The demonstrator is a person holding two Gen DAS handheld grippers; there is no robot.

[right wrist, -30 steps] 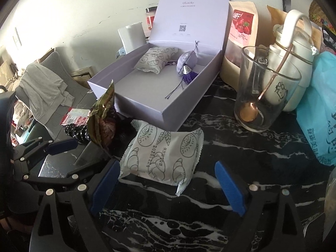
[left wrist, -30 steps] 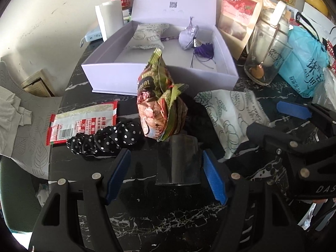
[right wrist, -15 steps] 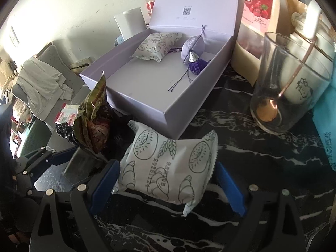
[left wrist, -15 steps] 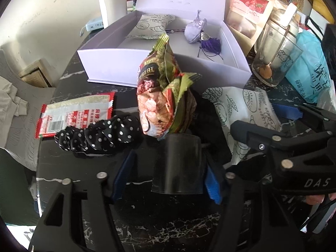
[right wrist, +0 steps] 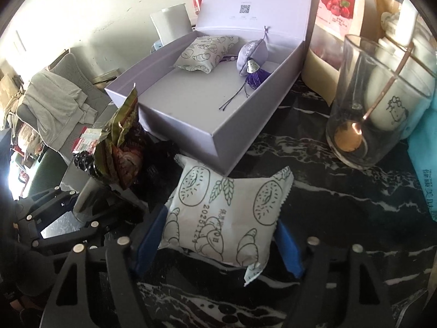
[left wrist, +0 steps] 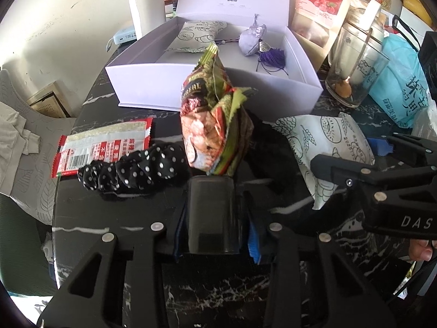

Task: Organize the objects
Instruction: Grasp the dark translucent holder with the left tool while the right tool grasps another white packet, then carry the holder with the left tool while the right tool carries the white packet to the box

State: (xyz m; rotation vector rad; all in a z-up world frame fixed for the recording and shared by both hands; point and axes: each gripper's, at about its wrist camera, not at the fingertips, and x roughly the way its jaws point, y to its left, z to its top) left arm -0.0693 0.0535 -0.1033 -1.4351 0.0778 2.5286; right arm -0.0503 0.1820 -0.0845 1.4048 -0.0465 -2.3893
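Observation:
My left gripper (left wrist: 214, 235) is shut on a dark glass cup (left wrist: 213, 216) that holds crumpled snack wrappers (left wrist: 213, 125); the cup stands on the black marble table (left wrist: 218, 295). My right gripper (right wrist: 218, 235) has its blue pads on both sides of a white bread packet (right wrist: 226, 213) with leaf drawings, which lies on the table; it also shows in the left wrist view (left wrist: 322, 142). An open lilac box (right wrist: 207, 104) behind holds a second bread packet (right wrist: 204, 52) and a purple tasselled sachet (right wrist: 251, 60).
A black polka-dot scrunchie (left wrist: 136, 169) and a red-white sachet (left wrist: 103, 147) lie left of the cup. A glass with a spoon (right wrist: 374, 104), a red-label pouch (right wrist: 338, 2), a turquoise bag (left wrist: 401, 82) and a white paper roll (left wrist: 147, 11) stand around the box.
My left gripper has closed on the cup. My right gripper has moved forward and narrowed around the white bread packet.

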